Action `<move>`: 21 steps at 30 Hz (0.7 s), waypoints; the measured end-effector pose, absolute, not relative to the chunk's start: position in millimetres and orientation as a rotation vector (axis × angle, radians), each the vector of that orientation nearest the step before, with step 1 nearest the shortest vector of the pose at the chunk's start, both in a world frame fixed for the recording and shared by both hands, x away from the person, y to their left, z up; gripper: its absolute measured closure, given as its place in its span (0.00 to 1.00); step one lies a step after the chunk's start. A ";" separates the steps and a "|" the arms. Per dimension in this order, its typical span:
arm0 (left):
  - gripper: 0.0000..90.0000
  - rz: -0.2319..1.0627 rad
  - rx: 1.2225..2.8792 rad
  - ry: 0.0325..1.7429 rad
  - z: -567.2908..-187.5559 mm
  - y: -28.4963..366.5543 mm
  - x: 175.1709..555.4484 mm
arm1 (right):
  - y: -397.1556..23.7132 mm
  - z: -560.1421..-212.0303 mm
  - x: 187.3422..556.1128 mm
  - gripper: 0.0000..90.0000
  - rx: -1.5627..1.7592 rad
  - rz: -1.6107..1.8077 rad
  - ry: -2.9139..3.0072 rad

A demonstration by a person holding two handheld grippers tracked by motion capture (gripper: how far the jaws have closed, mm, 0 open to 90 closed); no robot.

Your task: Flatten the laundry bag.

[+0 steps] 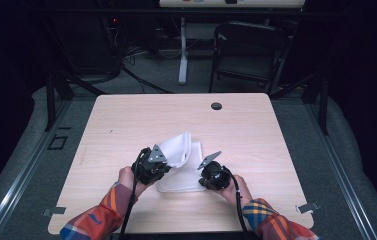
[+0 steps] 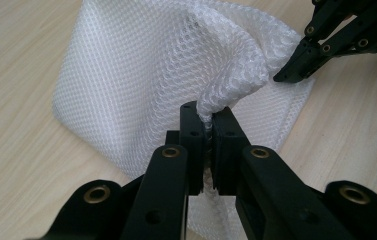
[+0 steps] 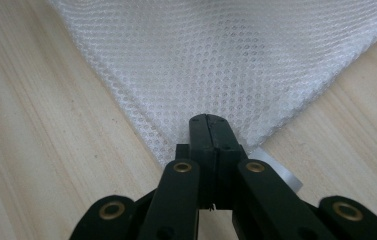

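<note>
The white mesh cloth (image 1: 183,162) lay mid-surface, between the tools. The left tool (image 2: 208,125) clenched a raised fold on its left; the right tool (image 3: 210,131) pinned its near-right corner flat.

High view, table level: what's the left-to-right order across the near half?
Left hand → left gripper → white mesh cloth → right gripper → right hand. Both grippers' jaws are shut on the cloth, all on the table.
</note>
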State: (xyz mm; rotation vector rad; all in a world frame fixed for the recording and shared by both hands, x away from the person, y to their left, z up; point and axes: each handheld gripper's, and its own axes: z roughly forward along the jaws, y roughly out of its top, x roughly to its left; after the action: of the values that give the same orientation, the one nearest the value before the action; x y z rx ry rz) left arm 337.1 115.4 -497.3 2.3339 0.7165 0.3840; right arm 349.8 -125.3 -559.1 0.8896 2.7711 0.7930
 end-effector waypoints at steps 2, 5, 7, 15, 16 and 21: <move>0.95 0.379 2.325 0.726 -496.7 118.4 336.6 | -125.4 -558.8 349.9 1.00 0.883 0.779 2.771; 0.95 0.382 2.321 0.736 -496.7 121.9 335.6 | -125.2 -558.6 349.8 1.00 0.882 0.772 2.770; 0.95 0.392 2.320 0.743 -496.1 124.3 335.0 | -125.1 -558.5 349.7 1.00 0.880 0.769 2.770; 0.95 0.405 2.312 0.791 -494.7 135.0 334.6 | -125.2 -558.4 349.6 1.00 0.879 0.754 2.763; 0.95 0.408 2.307 0.798 -494.8 136.5 334.3 | -125.5 -558.2 349.9 1.00 0.875 0.749 2.765; 0.95 0.423 2.300 0.823 -494.8 144.4 333.6 | -126.2 -558.7 350.2 1.00 0.887 0.757 2.758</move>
State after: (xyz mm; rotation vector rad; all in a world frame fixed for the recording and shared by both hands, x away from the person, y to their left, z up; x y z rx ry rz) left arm 333.6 144.4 -494.8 2.3002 0.8229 0.4233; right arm 350.2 -126.2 -558.7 0.8868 2.7584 0.7574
